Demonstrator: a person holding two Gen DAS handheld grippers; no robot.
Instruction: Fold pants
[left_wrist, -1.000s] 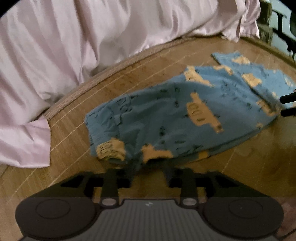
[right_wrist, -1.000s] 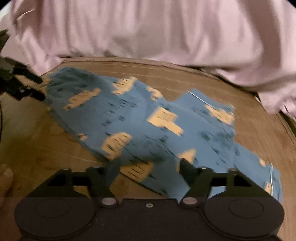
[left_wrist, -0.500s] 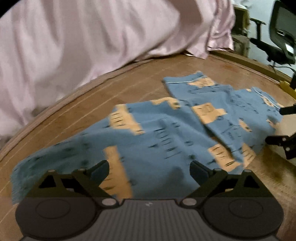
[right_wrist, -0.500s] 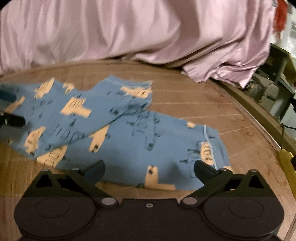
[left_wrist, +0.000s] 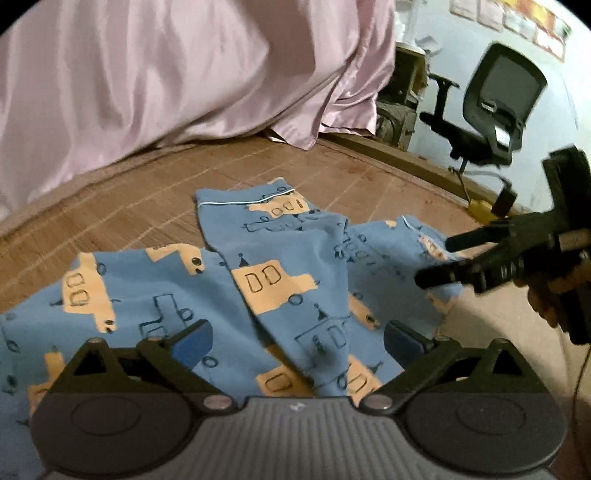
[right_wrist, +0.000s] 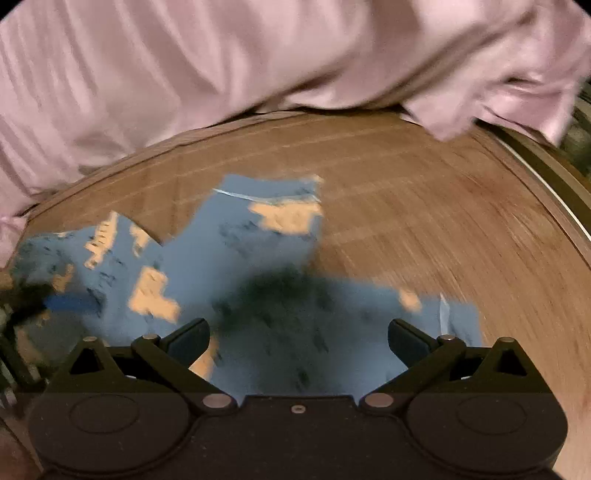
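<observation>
Woven mat (left_wrist: 147, 192) holds one pair of blue pants (left_wrist: 280, 280), legs overlapping, with bare mat between the pants and the pink sheet (left_wrist: 166, 74). My left gripper (left_wrist: 297, 338) is still opening, nothing pinched; right gripper (right_wrist: 299, 334) spread wide over the pants, empty. One office chair (left_wrist: 495, 110) off the mat's far edge.

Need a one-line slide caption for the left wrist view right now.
Left gripper, jaws opening, above blue truck-print pants lying rumpled on the woven mat; right gripper open at right.
</observation>
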